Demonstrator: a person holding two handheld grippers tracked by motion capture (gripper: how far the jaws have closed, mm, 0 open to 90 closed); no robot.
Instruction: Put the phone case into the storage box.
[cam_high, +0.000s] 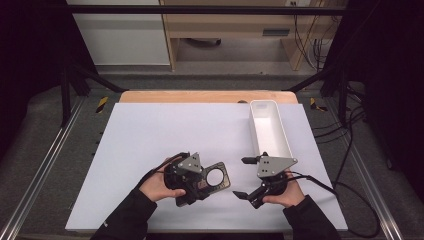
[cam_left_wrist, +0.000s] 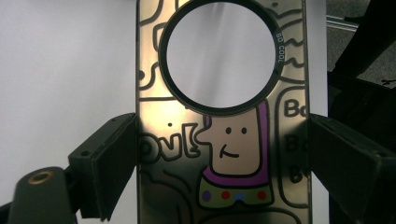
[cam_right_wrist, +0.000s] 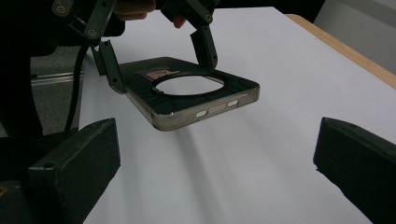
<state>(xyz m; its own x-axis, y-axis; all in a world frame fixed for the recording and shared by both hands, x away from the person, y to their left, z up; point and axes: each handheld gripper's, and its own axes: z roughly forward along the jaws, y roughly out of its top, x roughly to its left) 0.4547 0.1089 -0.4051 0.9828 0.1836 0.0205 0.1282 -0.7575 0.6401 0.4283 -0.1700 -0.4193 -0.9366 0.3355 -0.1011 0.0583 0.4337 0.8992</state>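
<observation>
Left gripper (cam_high: 200, 182) clamps phone case (cam_high: 216, 176); right gripper (cam_high: 243, 177) gapes.

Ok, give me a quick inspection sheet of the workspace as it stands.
Surface: white mat over a wooden table.
Job's things: phone case with a round hole, held off the mat.
Clutter: long white tray at the right, nothing seen inside.
Grippers: left gripper shut on the phone case by its long edges; right gripper open, jaws apart, aimed at the case.
Cables: black cable trails right from the right gripper.
Surroundings: dark frame rails, wooden furniture behind, wires at far right.
</observation>
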